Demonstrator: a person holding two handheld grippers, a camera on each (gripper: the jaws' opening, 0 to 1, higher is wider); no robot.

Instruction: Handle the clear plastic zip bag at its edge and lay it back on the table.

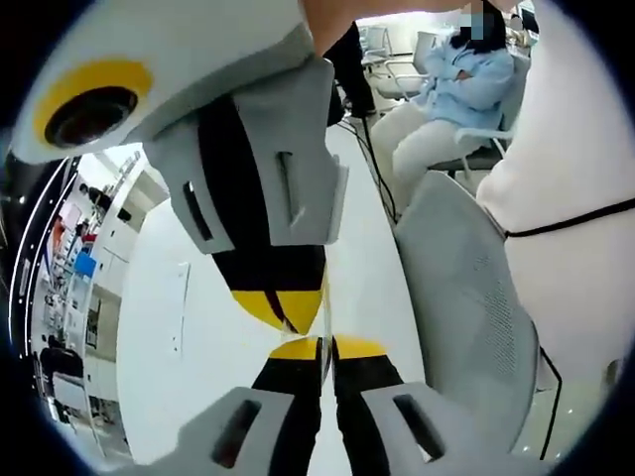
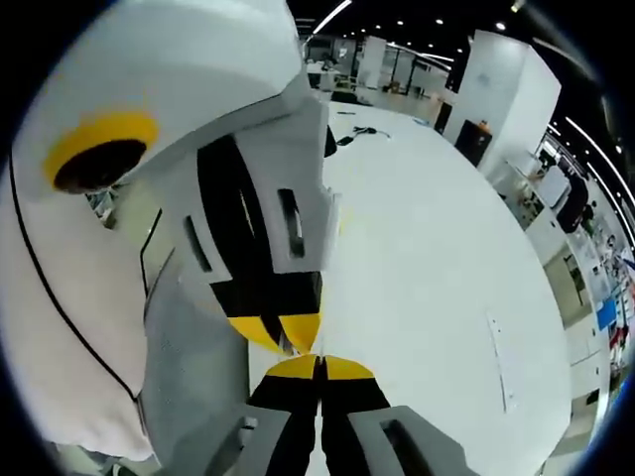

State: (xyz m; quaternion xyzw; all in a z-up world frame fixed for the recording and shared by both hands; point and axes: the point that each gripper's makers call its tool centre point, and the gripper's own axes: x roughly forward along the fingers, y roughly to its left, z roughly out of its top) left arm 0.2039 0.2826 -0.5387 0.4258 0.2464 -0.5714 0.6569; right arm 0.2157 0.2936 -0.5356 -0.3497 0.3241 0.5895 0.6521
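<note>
Zip bag point(image 1: 180, 307) flat on table point(image 1: 213, 397), left tongs point(image 1: 327, 347) and right tongs point(image 2: 319, 365) pressed together, left gripper view adds person point(image 1: 461, 84)

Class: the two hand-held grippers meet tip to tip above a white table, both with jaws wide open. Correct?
No: both pairs of jaws are shut, as the left gripper view shows. The left hand-held gripper and right hand-held gripper do meet tip to tip above the white table.
</note>
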